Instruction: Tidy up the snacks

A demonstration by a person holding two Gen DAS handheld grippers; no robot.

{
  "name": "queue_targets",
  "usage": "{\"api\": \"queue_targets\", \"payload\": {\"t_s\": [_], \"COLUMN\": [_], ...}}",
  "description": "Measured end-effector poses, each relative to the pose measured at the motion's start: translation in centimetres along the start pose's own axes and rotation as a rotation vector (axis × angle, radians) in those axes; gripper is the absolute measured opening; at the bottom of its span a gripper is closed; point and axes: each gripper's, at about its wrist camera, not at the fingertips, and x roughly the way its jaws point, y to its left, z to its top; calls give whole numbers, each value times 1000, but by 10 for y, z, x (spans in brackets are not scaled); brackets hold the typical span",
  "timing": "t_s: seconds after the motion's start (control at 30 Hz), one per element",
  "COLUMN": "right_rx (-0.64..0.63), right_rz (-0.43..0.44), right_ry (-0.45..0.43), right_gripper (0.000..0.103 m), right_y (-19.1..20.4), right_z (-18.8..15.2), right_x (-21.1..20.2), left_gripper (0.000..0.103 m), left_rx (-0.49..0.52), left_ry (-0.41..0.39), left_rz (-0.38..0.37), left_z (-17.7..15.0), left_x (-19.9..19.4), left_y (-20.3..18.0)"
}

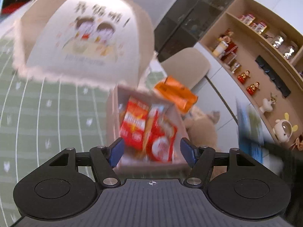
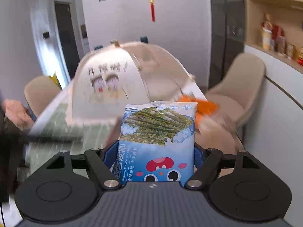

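Note:
My left gripper (image 1: pixel 151 143) is open and hovers over an open pale box (image 1: pixel 113 113). Red snack packets (image 1: pixel 140 126) stand inside the box, and nothing sits between the blue pads. An orange packet (image 1: pixel 176 94) lies at the box's far corner; it shows blurred as the orange packet (image 2: pixel 204 109) in the right wrist view. My right gripper (image 2: pixel 156 151) is shut on a blue seaweed snack packet (image 2: pixel 157 138), held upright between its fingers. That same packet appears as a blue blur (image 1: pixel 250 128) at the right of the left wrist view.
A domed mesh food cover (image 1: pixel 85 37) with a cartoon print stands on the green checked tablecloth (image 1: pixel 47 113) behind the box. Beige chairs (image 2: pixel 240 87) flank the table. A wooden shelf (image 1: pixel 265 60) with jars and figurines lines the right wall. A person's hand (image 2: pixel 15 113) is at the left.

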Motion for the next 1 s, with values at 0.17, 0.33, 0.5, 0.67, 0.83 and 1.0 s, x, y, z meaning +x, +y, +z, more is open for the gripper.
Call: {"api": "queue_targets", "payload": {"t_s": [0.17, 0.33, 0.5, 0.67, 0.83, 1.0], "right_rx": [29, 66, 79, -91, -101, -59], "right_rz": [39, 44, 79, -23, -50, -115], "right_ry": [153, 137, 129, 101, 176, 212], "right_gripper": [84, 84, 84, 84, 84, 84], "right_y": [10, 17, 22, 57, 74, 69], "right_z": [31, 14, -17, -87, -155, -180], "right_x": [94, 113, 98, 69, 80, 106], "left_gripper": [70, 70, 70, 70, 70, 70], "left_rx": [-45, -111, -72, 135, 193, 295], "left_ry": [46, 45, 55, 4, -13, -91], "left_rz": [5, 76, 138, 279, 333, 415], "left_z": [-31, -44, -63, -98, -123, -131], "left_x": [-14, -24, -20, 0, 23, 36], "left_y": [21, 52, 60, 46, 49, 42]}}
